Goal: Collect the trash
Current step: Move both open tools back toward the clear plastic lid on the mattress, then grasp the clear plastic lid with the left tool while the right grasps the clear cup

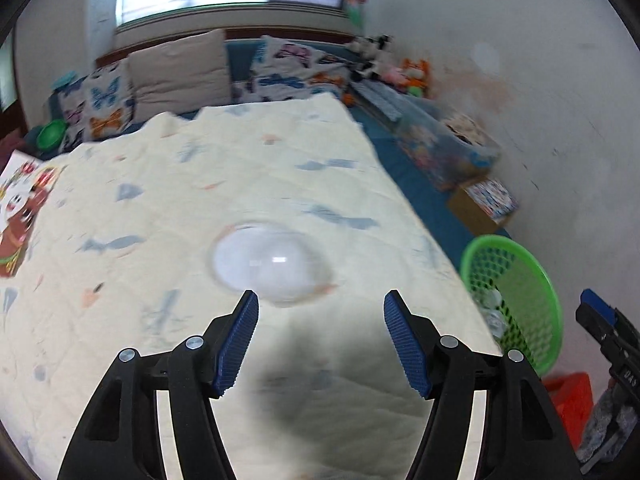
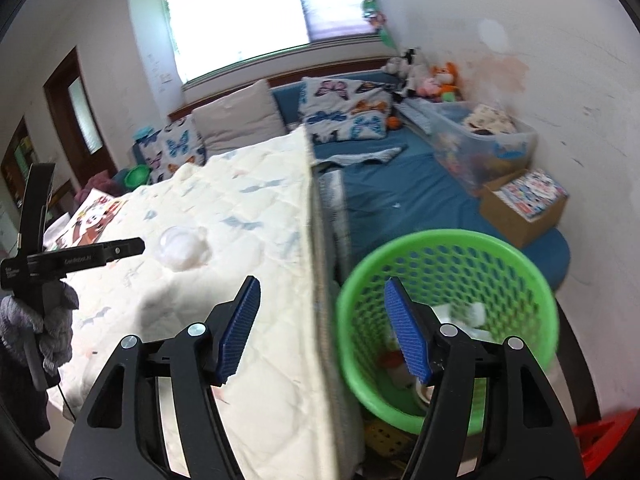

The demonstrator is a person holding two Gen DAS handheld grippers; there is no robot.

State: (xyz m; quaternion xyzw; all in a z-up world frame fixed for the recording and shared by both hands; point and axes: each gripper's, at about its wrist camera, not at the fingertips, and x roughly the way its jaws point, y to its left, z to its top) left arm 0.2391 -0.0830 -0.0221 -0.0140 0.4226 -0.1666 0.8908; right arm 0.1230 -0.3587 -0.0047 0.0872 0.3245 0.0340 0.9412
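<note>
Centring the left tool (image 1: pixel 320 304), pads apart, on the clear plastic dome lid (image 1: pixel 270 266) comes first; right tool (image 2: pixel 322 292) gapes empty above the green basket (image 2: pixel 448 240).

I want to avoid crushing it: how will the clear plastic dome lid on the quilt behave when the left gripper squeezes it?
The clear dome lid looks thin and see-through, so it is probably very light and may buckle. Its smooth, rounded surface could slip between the open left gripper pads. The soft quilt may let it tilt.
</note>
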